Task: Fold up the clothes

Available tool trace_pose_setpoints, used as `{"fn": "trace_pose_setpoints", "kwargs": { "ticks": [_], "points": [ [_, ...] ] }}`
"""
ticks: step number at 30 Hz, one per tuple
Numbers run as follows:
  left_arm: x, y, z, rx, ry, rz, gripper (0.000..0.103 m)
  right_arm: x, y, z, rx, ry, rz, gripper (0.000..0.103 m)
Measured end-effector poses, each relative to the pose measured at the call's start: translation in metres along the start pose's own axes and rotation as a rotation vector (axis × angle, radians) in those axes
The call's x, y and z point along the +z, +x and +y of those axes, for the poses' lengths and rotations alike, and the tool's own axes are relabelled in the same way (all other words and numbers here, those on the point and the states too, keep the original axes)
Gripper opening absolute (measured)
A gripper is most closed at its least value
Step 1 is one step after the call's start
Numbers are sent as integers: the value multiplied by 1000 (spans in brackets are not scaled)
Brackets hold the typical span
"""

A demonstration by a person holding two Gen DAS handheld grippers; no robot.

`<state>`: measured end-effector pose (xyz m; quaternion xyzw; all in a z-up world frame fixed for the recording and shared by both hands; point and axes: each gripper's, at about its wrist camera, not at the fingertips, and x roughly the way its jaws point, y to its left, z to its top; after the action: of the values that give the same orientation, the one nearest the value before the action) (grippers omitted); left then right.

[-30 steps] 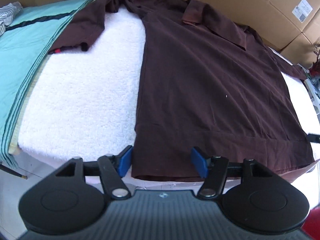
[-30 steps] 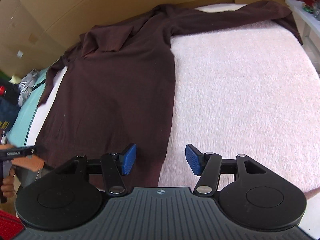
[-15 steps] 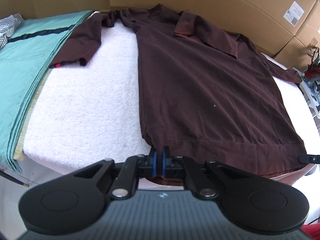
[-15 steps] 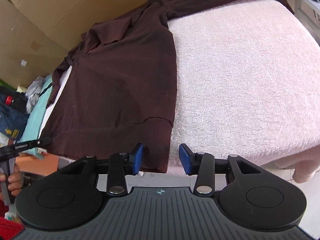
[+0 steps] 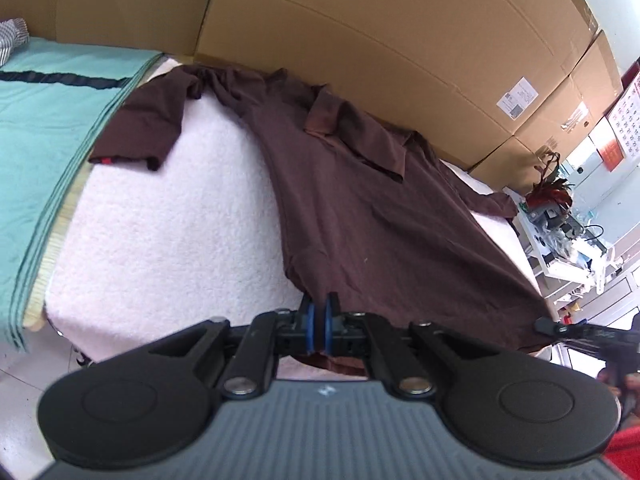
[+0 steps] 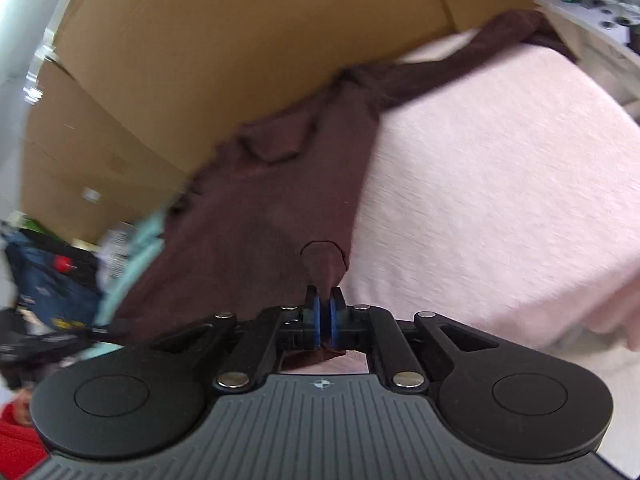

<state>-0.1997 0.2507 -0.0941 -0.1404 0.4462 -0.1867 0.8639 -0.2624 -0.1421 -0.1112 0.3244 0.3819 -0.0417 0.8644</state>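
A dark brown collared shirt [image 5: 380, 220] lies spread on a white fleece-covered surface [image 5: 180, 220], collar toward the cardboard at the back. My left gripper [image 5: 319, 312] is shut on the shirt's bottom left hem corner, which rises from the fleece in a small peak. In the right wrist view the same shirt [image 6: 260, 208] is blurred. My right gripper [image 6: 324, 308] has its jaws closing, almost together, with the bottom right hem corner pinched between the blue pads and pulled up. The right gripper's tip [image 5: 560, 326] shows at the far hem corner in the left wrist view.
Tall cardboard boxes [image 5: 360, 40] wall off the back. A teal cloth [image 5: 40, 120] lies folded on the left beside the fleece. A white shelf with clutter [image 5: 568, 240] stands to the right. The fleece [image 6: 480, 180] right of the shirt is bare.
Both grippers went from open around the hem to shut on its two bottom corners, the left first. Both then rose and tipped up, lifting the hem corners off the fleece.
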Motion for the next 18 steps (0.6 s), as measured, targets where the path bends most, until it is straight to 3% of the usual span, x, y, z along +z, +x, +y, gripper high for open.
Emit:
{"fn": "trace_pose_setpoints", "kwargs": {
  "ticks": [2, 7, 10, 12, 14, 17, 18],
  "points": [
    [-6, 7, 12, 19, -16, 35, 0, -8, 18, -4, -35, 29, 72, 6],
    [-18, 21, 26, 41, -32, 86, 0, -13, 18, 5, 31, 78, 37, 6],
    [-22, 16, 24, 22, -17, 85, 0, -11, 29, 16, -123, -76, 114, 6],
    [-23, 11, 26, -2, -43, 81, 0, -4, 16, 7, 7, 46, 54, 6],
    [-25, 8, 24, -5, -37, 74, 0, 0, 6, 5, 34, 79, 21, 6],
    [-31, 19, 28, 24, -25, 105, 0, -3, 23, 4, -113, -32, 122, 6],
    [-33, 22, 32, 30, -40, 118, 0, -5, 32, 0, -112, -19, 154, 5]
  ]
}}
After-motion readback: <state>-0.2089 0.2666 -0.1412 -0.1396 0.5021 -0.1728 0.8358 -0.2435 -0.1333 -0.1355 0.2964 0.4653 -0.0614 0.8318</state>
